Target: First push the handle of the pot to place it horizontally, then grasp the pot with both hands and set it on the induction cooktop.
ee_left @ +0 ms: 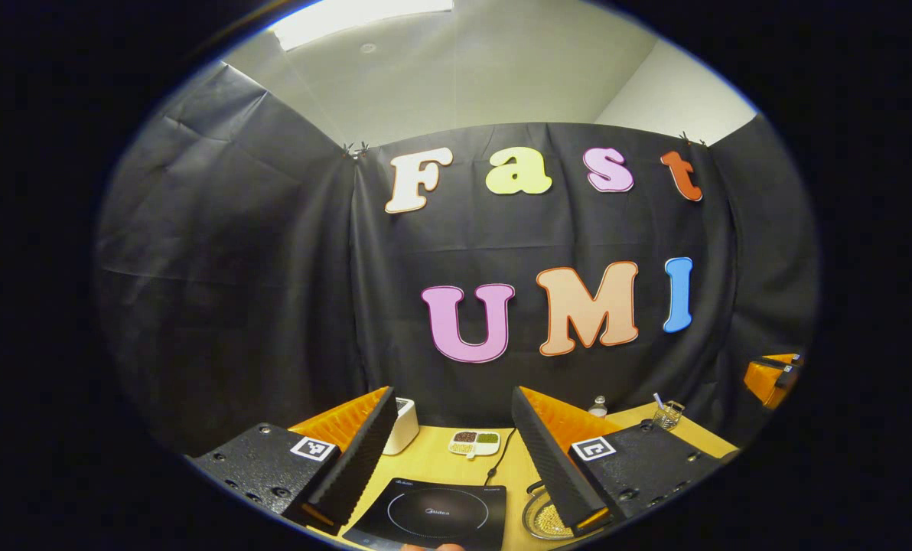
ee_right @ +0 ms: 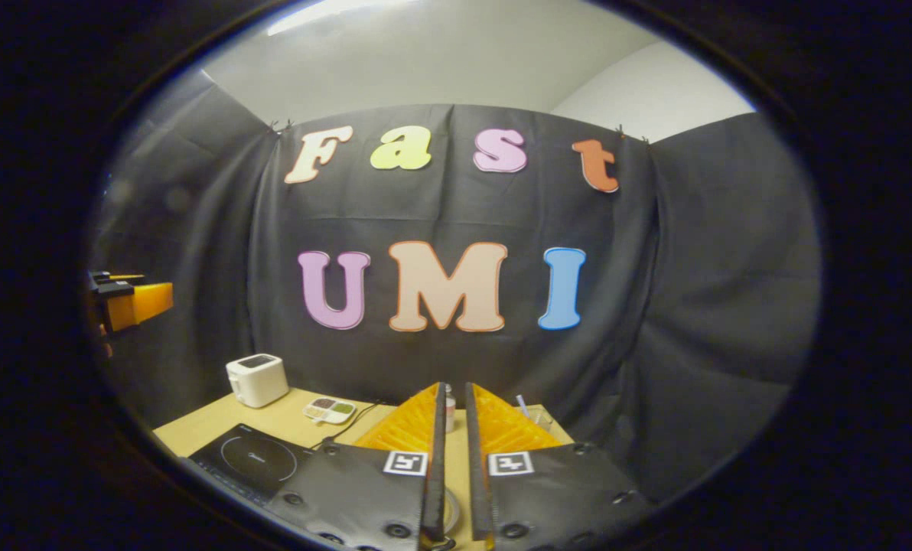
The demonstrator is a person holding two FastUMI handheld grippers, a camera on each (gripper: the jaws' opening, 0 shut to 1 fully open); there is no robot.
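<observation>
**Both grippers held high, the pot not yet touched**

The left gripper was spread wide and held nothing. Between its fingers lay the induction cooktop, black with a ring marked on it, on the near part of the yellow table. Just right of the cooktop, partly behind the right-hand finger, a round shiny vessel with small pale grains inside looked to be the pot; its handle could not be made out.

The right gripper was drawn narrow, its two fingers nearly parallel with a slim gap between, and nothing was seen pinched there. A pale curved edge low in that gap may have been the pot's rim, but it was too small to tell.

By my judgement the first step had not begun: both tools pointed at the booth wall, well above the table. The next move called for lowering one gripper to the pot, finding the handle and nudging it sideways until it lay level. Only then could both tools close on the pot.

The left gripper view gave the grain-filled vessel, a small wire basket and a bottle at the far right. The right gripper view showed the white toaster whole at far left, beyond the cooktop, with the divided dish near it.
</observation>
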